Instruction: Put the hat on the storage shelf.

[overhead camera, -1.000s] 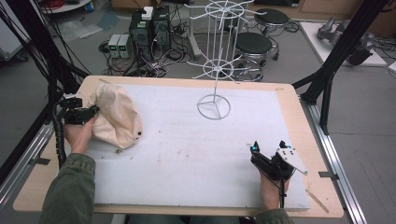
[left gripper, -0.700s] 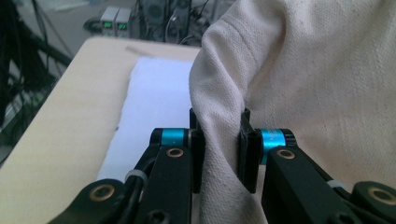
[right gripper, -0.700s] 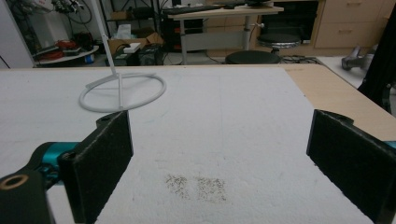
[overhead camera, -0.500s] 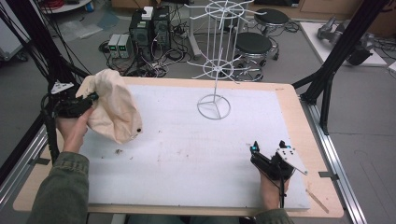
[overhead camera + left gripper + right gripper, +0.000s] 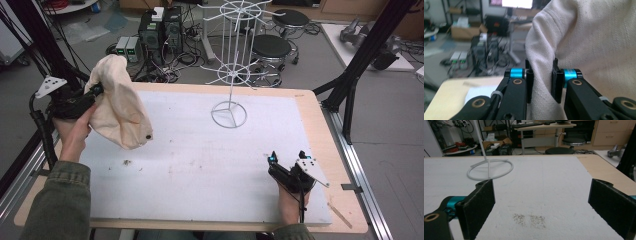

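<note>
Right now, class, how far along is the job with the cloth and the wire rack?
Done: the left tool is shut on the cream cloth and holds it clear of the table. In hand: carrying it. Left: the white rack is bare, so any hanging hasn't begun; the right tool rests open near the table's front edge.

High view: above the person's side, looking forward and down on the bench (image 5: pixel 200 165)
Left gripper view: close on cream cloth bag (image 5: pixel 586 50)
Right gripper view: low, level across the bench, sharing the white wire stand (image 5: pixel 489 168) with the high view
</note>
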